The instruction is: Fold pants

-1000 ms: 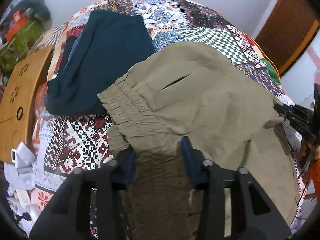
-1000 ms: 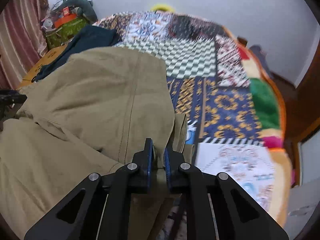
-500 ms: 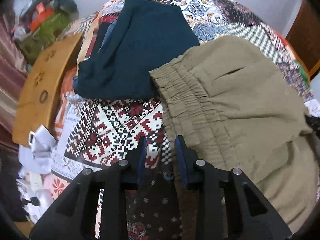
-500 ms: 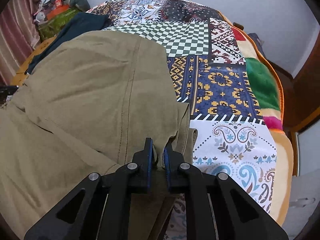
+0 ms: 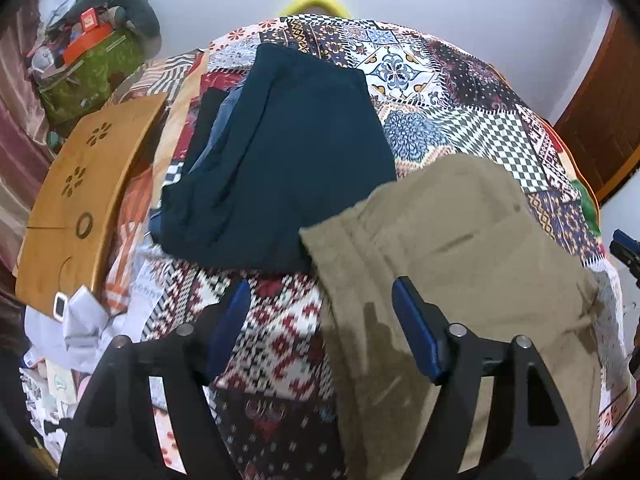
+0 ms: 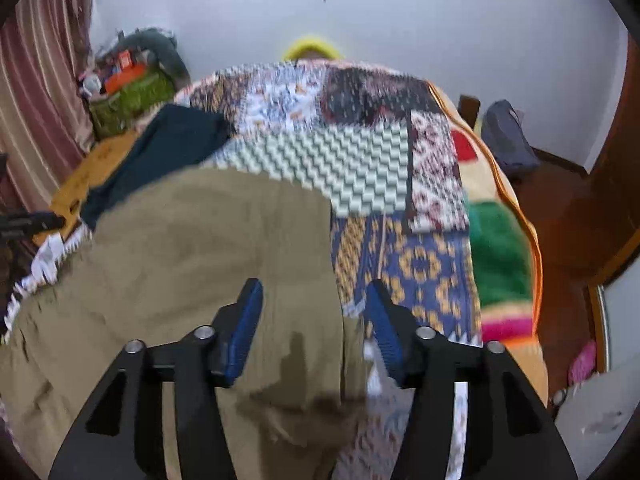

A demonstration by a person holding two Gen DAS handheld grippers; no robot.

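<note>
Left-wrist view: left gripper [image 5: 320, 320], released and empty, straddles the waistband edge of the khaki cotton pants [image 5: 460, 248] on the patchwork-quilted bed [image 5: 400, 72]; right-wrist view: right gripper [image 6: 314, 322], likewise released, should regrasp both layers evenly.

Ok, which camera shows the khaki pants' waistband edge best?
Left wrist: the khaki pants show their waistband edge beside the navy garment. Right wrist shows only blurred khaki cloth.

Two garments lie on one patchwork bed [image 5: 472, 92]: one khaki pants [image 5: 460, 240], one navy garment [image 5: 296, 168]. One wooden board [image 5: 84, 200] sits beside.
</note>
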